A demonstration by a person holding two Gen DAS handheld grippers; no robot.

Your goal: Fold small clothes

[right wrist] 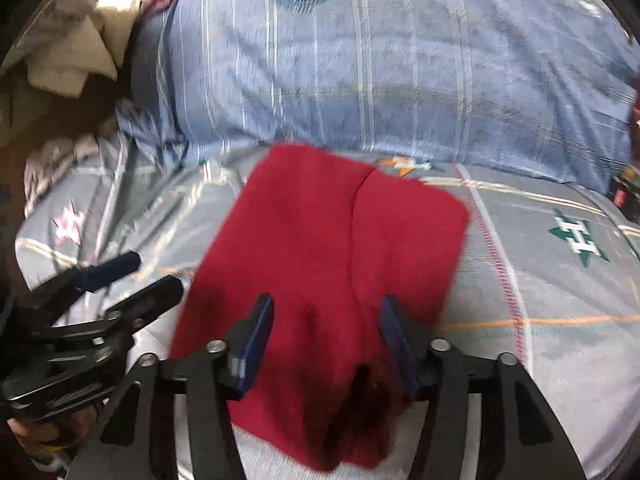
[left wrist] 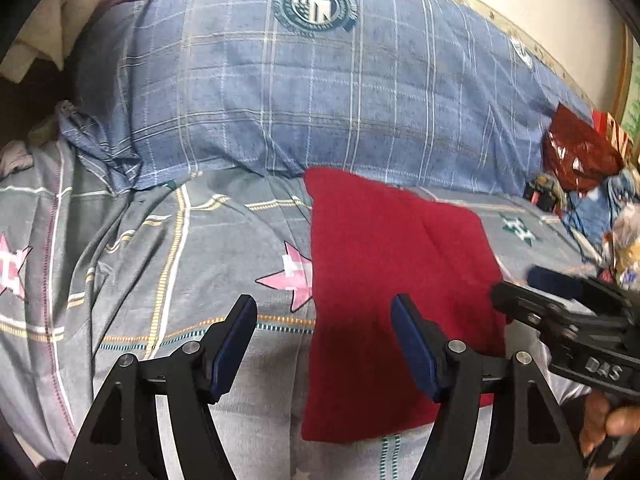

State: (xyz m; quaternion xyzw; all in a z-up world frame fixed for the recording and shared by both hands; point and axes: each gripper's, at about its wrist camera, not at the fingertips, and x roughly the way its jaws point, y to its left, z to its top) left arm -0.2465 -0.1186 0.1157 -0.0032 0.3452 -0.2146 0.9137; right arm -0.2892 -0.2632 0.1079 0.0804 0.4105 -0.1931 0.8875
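A small red garment (left wrist: 380,240) (right wrist: 320,232) lies flat and folded on the grey patterned bed sheet (left wrist: 160,260) (right wrist: 540,280), with a crease running down its middle. My left gripper (left wrist: 324,308) hovers open over the garment's left edge, its pads touching nothing. My right gripper (right wrist: 327,302) is open above the garment's near end, with the cloth lying under and between its fingers but not pinched. Each gripper also shows in the other's view: the right gripper (left wrist: 520,286) beside the garment's right edge, the left gripper (right wrist: 154,272) by its left edge.
A large blue plaid pillow (left wrist: 280,100) (right wrist: 360,80) lies right behind the garment. A shiny red bag (left wrist: 580,152) and mixed clutter sit at the far right. Beige cloth (left wrist: 44,32) (right wrist: 68,60) is piled at the far left. A hand (left wrist: 616,424) holds the right gripper.
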